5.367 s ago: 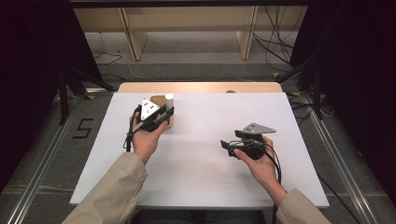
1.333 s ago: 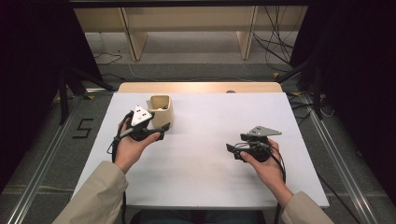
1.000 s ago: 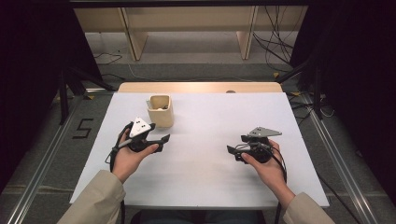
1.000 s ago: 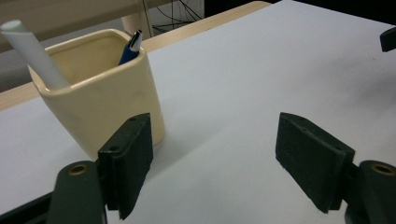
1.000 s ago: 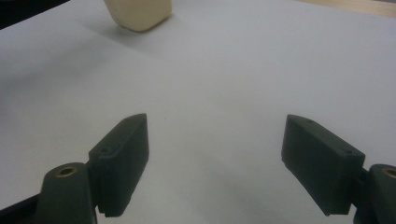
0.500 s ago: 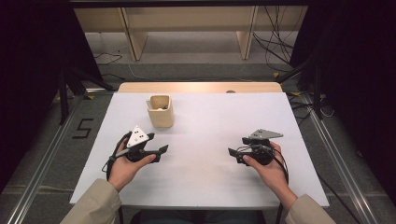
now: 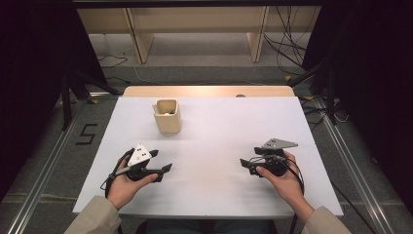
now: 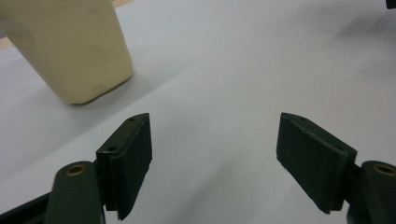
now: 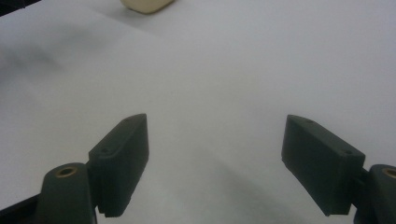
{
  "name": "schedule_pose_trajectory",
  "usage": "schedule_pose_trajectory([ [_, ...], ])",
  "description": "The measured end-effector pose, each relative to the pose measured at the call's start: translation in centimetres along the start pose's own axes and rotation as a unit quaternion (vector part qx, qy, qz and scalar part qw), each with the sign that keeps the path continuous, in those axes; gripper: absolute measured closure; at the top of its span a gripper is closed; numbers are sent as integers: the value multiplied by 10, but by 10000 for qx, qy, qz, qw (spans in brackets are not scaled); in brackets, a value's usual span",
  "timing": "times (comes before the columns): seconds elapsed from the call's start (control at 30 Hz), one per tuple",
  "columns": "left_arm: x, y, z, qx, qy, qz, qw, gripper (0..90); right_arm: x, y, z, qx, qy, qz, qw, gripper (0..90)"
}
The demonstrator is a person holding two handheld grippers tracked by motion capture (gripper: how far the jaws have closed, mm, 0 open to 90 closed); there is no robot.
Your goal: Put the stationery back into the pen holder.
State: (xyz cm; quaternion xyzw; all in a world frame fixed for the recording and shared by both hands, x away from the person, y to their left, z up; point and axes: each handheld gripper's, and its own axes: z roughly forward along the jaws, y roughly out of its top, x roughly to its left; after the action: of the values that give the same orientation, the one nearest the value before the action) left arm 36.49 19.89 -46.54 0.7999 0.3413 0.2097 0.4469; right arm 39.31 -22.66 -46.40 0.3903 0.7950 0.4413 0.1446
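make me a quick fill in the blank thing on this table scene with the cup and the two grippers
1. The beige cup stands ____ on the white table.
2. The left gripper has its jaws ____, with nothing between them.
3. Of the two grippers, the cup is nearer the ____ one.
4. The right gripper holds ____.

Missing words: upright; open; left; nothing

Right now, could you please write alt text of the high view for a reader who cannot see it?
A person holds an open left claw and right claw low over a white table, both empty. A cream square cup stands upright at the table's far left, apart from both.
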Motion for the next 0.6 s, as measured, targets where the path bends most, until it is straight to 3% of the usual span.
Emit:
schedule_pose_trajectory([
  [0.4, -4, -17, 0, 168, -29, -57, 9998, 252, 2, -6, -4, 28, 106, -30, 9999, 229],
  [0.6, -1, -22, 1, 264, 85, -134, 9995, 222, 1, -8, -1, 134, 124, -50, 9998, 213],
])
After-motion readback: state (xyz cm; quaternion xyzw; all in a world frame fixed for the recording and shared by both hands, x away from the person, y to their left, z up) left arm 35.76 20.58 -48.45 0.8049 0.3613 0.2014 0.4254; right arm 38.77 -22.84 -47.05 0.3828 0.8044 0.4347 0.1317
